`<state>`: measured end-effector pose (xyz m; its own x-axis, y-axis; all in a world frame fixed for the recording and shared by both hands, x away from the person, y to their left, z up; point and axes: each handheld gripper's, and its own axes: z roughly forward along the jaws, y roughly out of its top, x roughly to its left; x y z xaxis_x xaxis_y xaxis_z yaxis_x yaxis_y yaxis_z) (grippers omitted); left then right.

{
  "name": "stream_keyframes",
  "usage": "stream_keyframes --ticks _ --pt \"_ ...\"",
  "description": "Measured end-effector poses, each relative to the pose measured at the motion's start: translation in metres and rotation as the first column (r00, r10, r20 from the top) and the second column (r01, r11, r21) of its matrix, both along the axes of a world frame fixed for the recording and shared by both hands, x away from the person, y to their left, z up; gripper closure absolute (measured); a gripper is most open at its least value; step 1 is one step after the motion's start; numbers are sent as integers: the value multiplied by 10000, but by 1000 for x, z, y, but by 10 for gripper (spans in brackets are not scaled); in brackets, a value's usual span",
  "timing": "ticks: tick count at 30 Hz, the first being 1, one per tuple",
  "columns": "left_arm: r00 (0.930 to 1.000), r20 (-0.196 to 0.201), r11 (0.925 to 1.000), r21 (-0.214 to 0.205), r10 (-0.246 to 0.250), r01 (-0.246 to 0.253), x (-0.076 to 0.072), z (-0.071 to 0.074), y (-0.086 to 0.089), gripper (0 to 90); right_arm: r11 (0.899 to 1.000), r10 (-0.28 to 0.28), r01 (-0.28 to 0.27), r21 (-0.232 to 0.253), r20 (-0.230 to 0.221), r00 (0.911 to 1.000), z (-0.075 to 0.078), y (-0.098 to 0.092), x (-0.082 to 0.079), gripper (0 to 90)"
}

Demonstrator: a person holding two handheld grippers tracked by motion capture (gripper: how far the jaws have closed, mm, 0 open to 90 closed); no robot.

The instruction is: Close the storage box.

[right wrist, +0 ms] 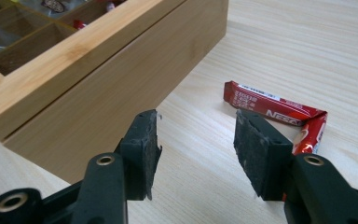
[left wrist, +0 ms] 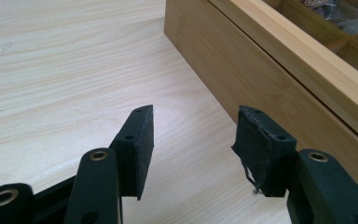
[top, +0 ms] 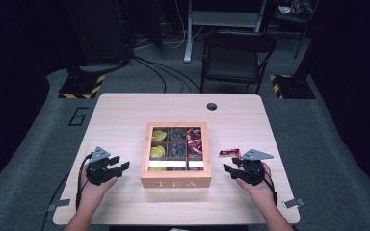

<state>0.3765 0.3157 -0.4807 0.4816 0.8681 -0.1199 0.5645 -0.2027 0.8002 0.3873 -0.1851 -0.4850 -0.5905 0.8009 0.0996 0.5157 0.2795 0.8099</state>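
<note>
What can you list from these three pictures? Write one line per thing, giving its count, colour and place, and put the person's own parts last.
Tea box: one, light wood, "TEA" on its front, middle of the table, with a windowed lid.
Packets in the box: several; yellow at left, dark in the middle, red at right.
Red sachet: one, bent, on the table right of the box.
Table: one, pale wood, with a round hole at the far edge.
Folding chair: one, black, behind the table.
Left tool: one, black, left of the box, jaws apart, nothing between them.
Right tool: one, black, right of the box, jaws apart, nothing between them.
Hands: two, one on each tool.
</note>
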Motion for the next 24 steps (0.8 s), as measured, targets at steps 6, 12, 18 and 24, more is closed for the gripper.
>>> stream_keyframes --ticks 6,12,18,24 --pt "9999 -96 10000 11 74 -74 1 -5 2 455 9999 -119 119 1 -176 9998 -4 -1 1 484" --pt "9998 -155 10000 36 90 -89 0 -8 4 442 9999 -125 125 3 -252 9996 -7 -1 5 481" --pt "9998 -222 10000 83 13 -11 0 -9 1 441 9999 -109 109 -27 -227 9997 -8 -1 5 480" --pt "9998 -18 9998 -27 -189 189 -8 1 -6 440 9999 -55 57 157 -135 9999 -3 1 1 470"
